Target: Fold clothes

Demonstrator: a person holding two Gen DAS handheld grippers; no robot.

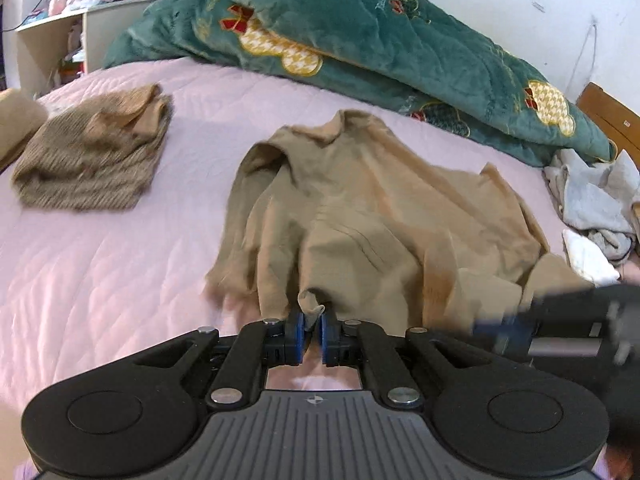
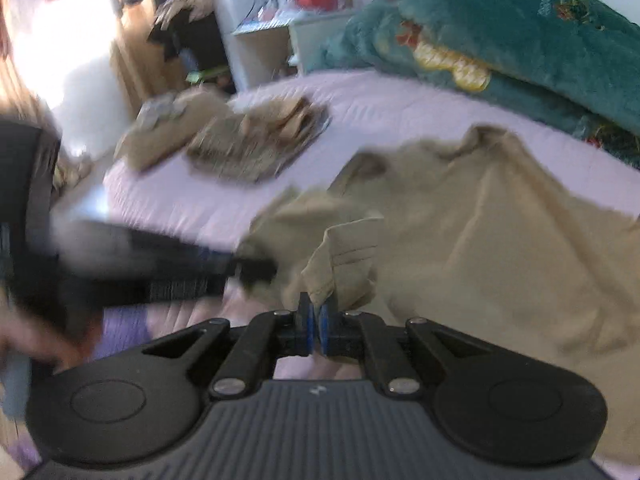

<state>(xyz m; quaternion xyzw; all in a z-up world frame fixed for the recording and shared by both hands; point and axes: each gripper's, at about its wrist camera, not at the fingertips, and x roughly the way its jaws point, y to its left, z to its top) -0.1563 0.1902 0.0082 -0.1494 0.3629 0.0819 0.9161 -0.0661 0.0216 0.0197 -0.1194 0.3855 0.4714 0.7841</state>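
A tan shirt (image 1: 372,216) lies rumpled on the pink quilted bed (image 1: 100,264), collar toward the far side. My left gripper (image 1: 311,326) is shut on a bunched bit of its near edge. In the right wrist view the same tan shirt (image 2: 480,232) spreads to the right, and my right gripper (image 2: 313,320) is shut on a folded flap of its near hem. The right gripper appears blurred at the right edge of the left wrist view (image 1: 560,332). The left gripper is a dark blur at the left of the right wrist view (image 2: 152,272).
A folded brown knit garment (image 1: 96,160) lies on the bed's far left. A teal patterned quilt (image 1: 360,36) is heaped along the back. Grey and white clothes (image 1: 596,208) are piled at the right. White shelves (image 1: 56,40) stand beyond the bed.
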